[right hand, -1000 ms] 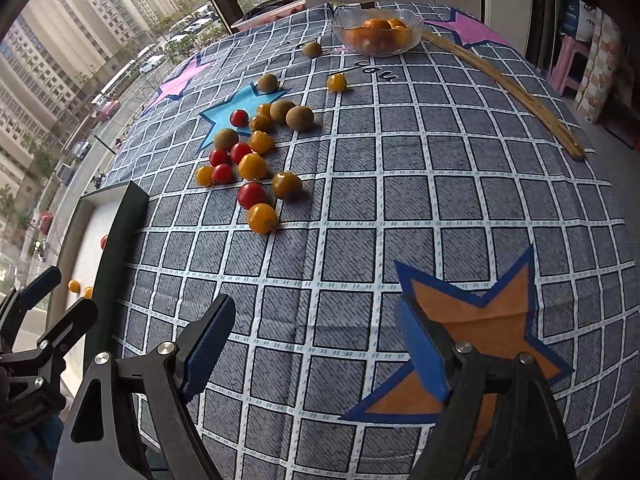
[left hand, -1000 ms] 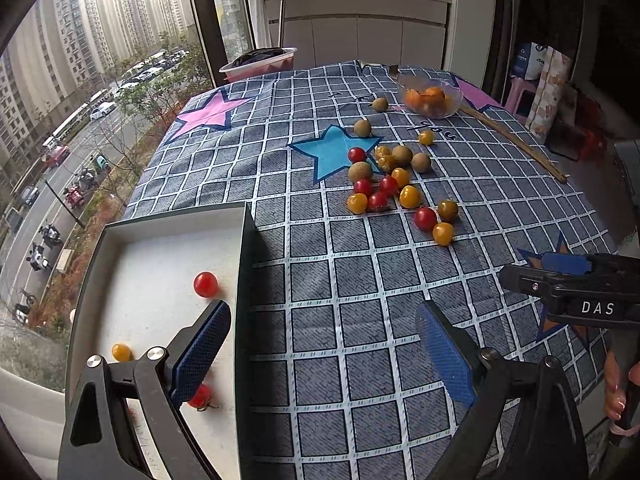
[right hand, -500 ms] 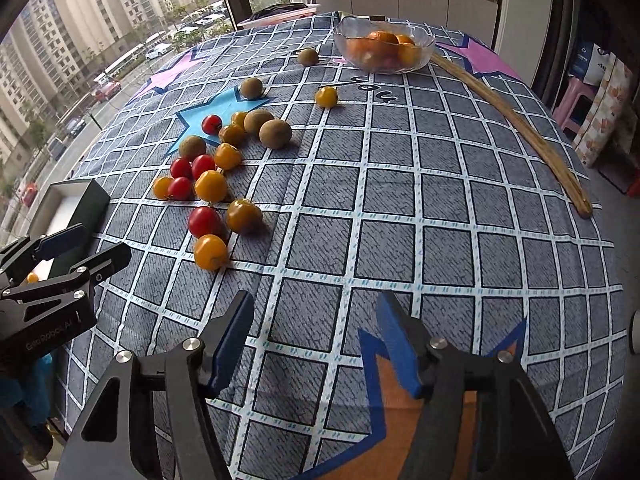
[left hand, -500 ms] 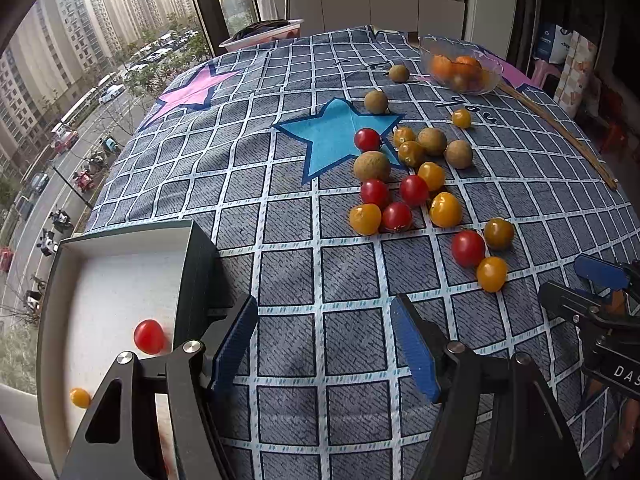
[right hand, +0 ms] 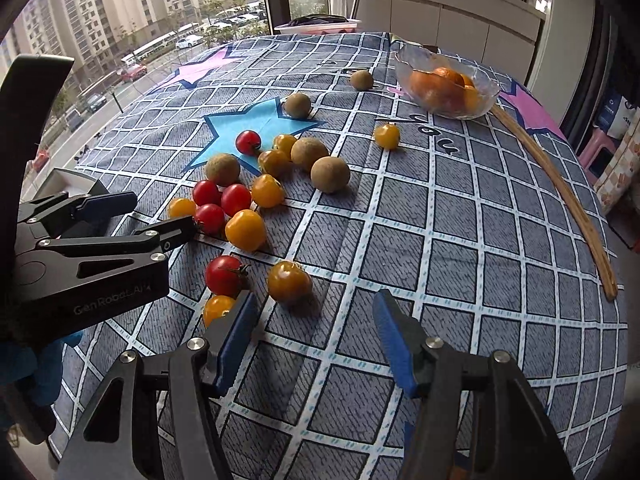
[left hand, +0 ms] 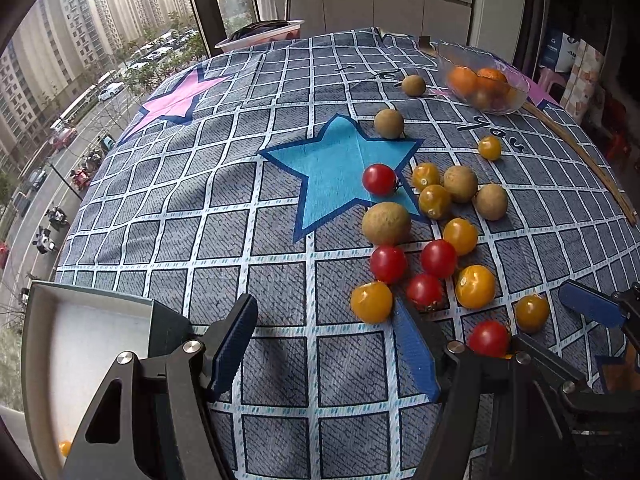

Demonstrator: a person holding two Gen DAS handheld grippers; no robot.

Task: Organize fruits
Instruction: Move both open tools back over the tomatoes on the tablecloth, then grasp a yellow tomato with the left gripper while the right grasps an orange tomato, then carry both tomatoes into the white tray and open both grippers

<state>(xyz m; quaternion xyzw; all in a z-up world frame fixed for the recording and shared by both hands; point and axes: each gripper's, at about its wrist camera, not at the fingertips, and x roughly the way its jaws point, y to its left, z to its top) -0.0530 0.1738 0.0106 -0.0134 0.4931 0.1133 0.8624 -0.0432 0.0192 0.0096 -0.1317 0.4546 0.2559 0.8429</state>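
Both tongs have swung from the white open-topped tray (left hand: 94,336) toward the loose cluster of red and yellow cherry tomatoes (left hand: 424,276) on the checked cloth, left gripper (left hand: 326,350) and right gripper (right hand: 316,338) narrowing but still spread and empty, likely lining up fresh picks.

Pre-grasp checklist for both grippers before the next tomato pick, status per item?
1. Left gripper empty: ok, jaws have just been closing, nothing between them.
2. Right gripper empty: ok, jaws have just been closing over bare cloth.
3. Targets near: ok, yellow tomato lies just beyond the left fingers; dark-yellow tomato just beyond the right.
4. Grippers clear of each other: cannot tell, they sit close.
5. White box open: ok.
6. Neighbours: not ok, red tomato crowds the pick.
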